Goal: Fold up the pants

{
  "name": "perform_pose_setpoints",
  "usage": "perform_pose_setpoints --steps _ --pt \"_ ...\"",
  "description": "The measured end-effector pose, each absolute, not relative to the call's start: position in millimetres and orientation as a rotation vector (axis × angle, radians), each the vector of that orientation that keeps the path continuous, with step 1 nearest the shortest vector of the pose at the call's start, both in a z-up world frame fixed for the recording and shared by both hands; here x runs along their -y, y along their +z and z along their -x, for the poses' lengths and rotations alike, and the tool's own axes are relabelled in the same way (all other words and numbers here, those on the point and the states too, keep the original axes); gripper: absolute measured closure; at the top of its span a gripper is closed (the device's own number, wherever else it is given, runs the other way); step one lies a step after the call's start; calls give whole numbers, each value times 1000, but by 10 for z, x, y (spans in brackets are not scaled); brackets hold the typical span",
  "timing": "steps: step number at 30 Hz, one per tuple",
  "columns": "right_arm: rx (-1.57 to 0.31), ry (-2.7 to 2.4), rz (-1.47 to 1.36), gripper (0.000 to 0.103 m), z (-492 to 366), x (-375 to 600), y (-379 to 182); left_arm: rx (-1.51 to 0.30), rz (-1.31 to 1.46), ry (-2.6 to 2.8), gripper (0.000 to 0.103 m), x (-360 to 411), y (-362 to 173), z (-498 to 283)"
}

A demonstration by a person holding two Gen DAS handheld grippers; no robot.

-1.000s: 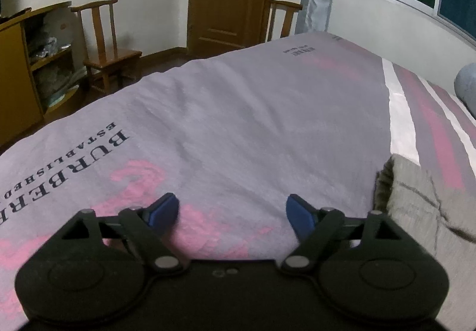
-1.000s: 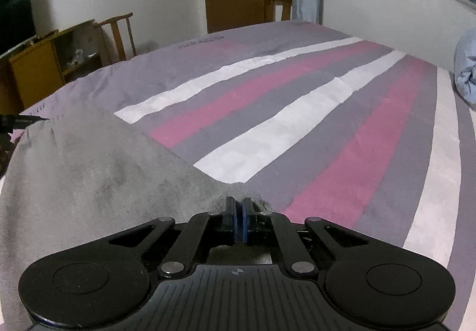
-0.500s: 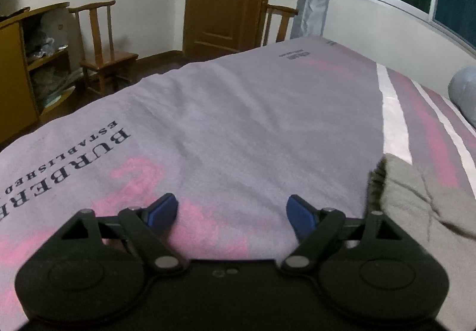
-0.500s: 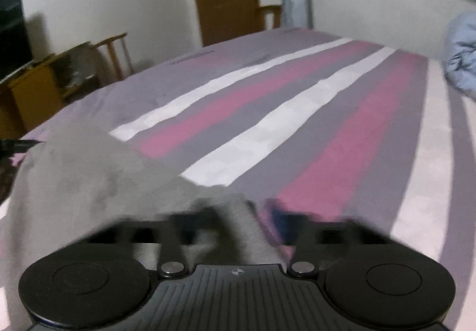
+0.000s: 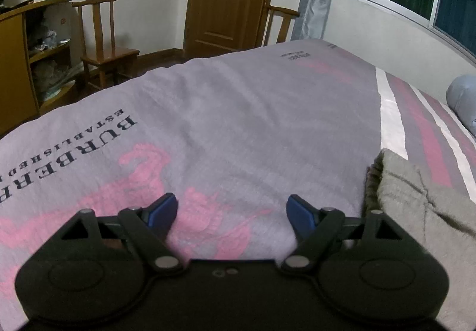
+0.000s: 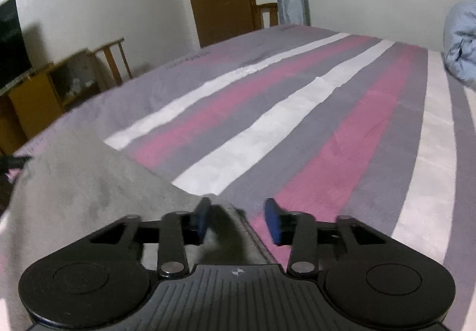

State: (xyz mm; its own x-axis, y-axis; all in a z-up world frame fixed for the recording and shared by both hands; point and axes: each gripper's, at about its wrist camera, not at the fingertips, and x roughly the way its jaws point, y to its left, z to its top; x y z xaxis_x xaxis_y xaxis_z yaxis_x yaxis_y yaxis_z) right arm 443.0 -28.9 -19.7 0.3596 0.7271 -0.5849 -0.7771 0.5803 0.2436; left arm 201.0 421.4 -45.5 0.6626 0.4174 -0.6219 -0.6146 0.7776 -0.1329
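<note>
Judging the soft grey fleece pants as light, limp and not slippery; best taken at a folded edge or corner, through all layers. Lying at lower left of the right wrist view, one corner reaching between the opening jaws of the right gripper, pads not pressing it. Seen again at lower right of the left wrist view, beside the wide-open, empty left gripper, over the striped bedsheet.

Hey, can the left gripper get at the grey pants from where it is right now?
Probably yes. The left gripper is open over bare bedspread, nothing between its fingers, and the folded edge of the grey pants lies just to its right with nothing in between. A short sideways move looks like enough.
</note>
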Motion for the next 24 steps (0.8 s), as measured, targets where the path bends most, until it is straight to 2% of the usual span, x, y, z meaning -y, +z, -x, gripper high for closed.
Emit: perform_pose_setpoints --steps 8,9,11,12,13,16,20,24 --pt "-745 1069 139 62 -4404 221 -193 -604 355 594 28 -4221 -467 -2000" --pt "-753 1096 152 73 -4398 217 -180 -604 356 593 28 -4221 -467 -2002" --pt "-771 1127 193 78 -4370 183 -173 -605 355 593 27 -4232 -469 -2005" --pt "-768 1134 211 89 -4350 177 -161 -605 353 594 27 -4232 -469 -2010" --pt "-761 1137 233 94 -4323 172 -146 -604 351 595 27 -4228 -471 -2011" --pt "-700 1111 285 98 -4222 167 -105 -604 352 594 27 -4223 -476 -2011" --pt "-595 1046 266 99 -4167 179 -13 -602 354 592 27 -4217 -483 -2010" --pt "-662 983 293 99 -4262 90 -221 -598 353 590 26 -4218 -495 -2003"
